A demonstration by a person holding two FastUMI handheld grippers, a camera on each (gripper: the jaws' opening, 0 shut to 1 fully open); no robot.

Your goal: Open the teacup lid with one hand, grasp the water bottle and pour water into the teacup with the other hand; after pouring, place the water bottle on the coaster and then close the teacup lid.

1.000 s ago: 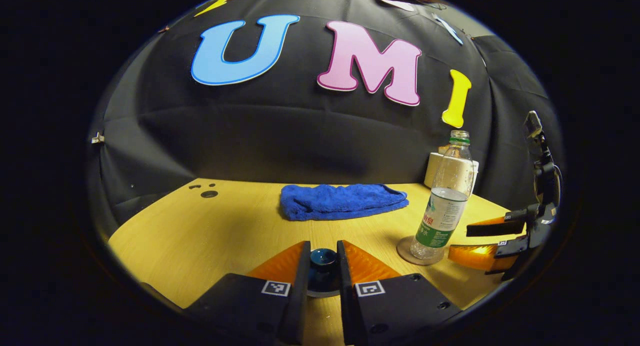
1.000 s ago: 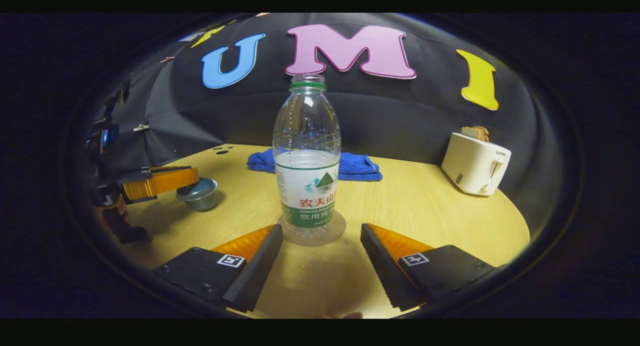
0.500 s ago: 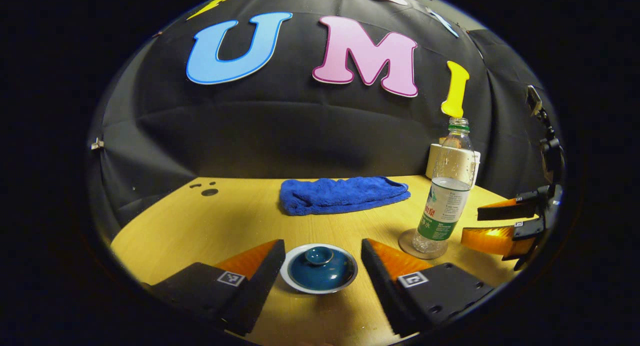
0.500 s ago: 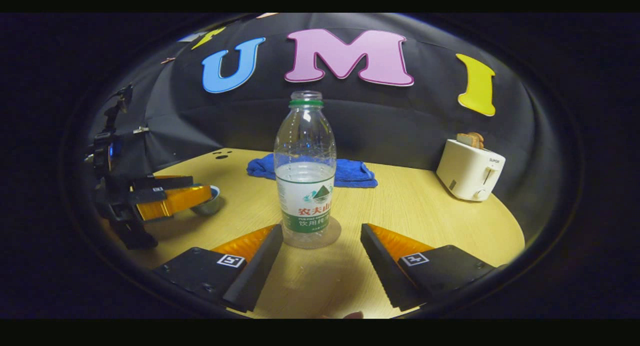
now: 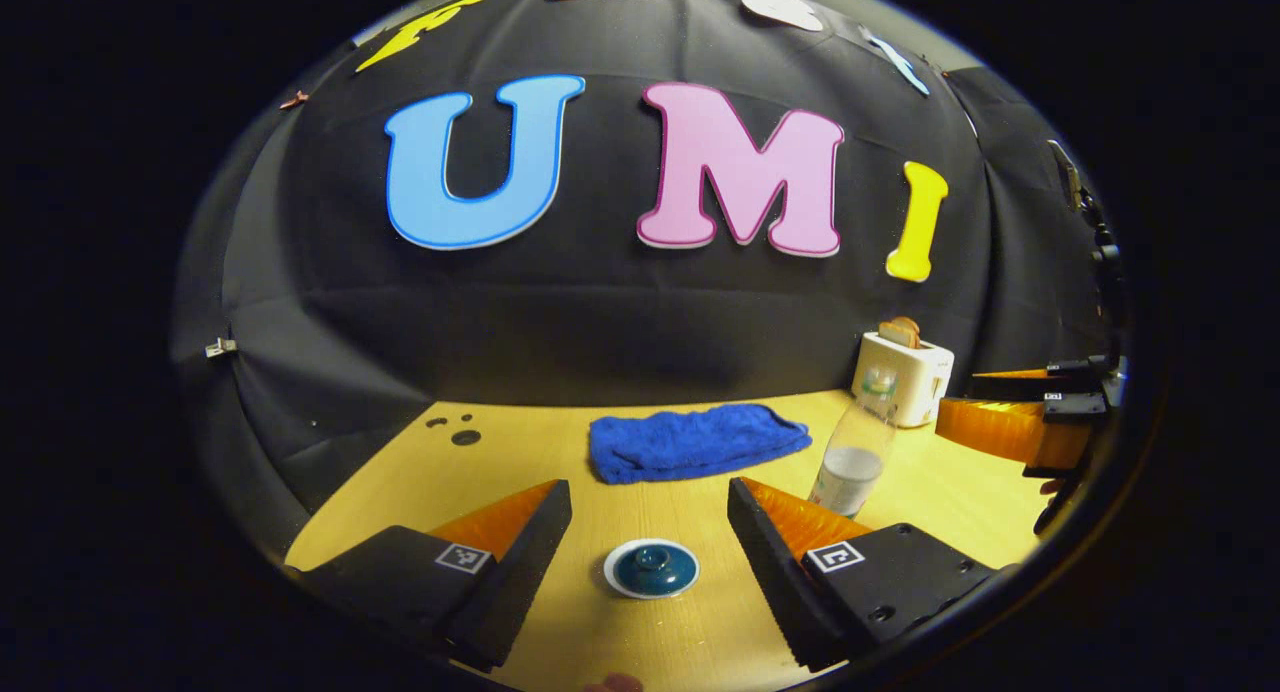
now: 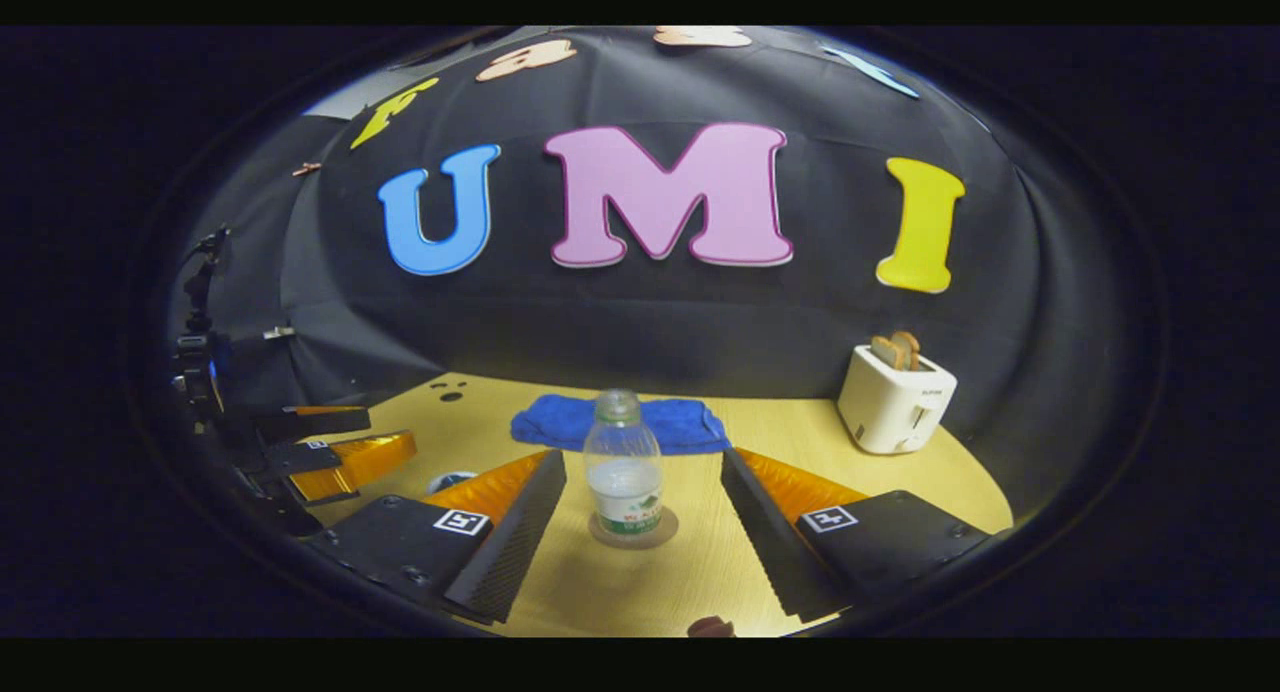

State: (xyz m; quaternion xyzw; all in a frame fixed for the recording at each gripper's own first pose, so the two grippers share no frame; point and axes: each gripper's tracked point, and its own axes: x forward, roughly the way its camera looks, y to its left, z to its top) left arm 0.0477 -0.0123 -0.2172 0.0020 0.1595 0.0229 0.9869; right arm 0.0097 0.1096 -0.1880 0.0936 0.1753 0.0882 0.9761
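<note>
Teacup [image 5: 651, 569] lidded; water bottle [image 6: 622, 469] part full, upright on coaster [image 6: 632, 533].

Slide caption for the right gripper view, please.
Open right gripper facing the water bottle on its coaster.

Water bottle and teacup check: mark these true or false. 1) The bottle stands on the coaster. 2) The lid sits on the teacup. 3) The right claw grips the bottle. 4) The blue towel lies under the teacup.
1) True: the water bottle stands upright on the coaster.
2) True: the lid covers the teacup.
3) False: the right claw is open, short of the bottle.
4) False: the blue towel lies farther back, apart.
</note>
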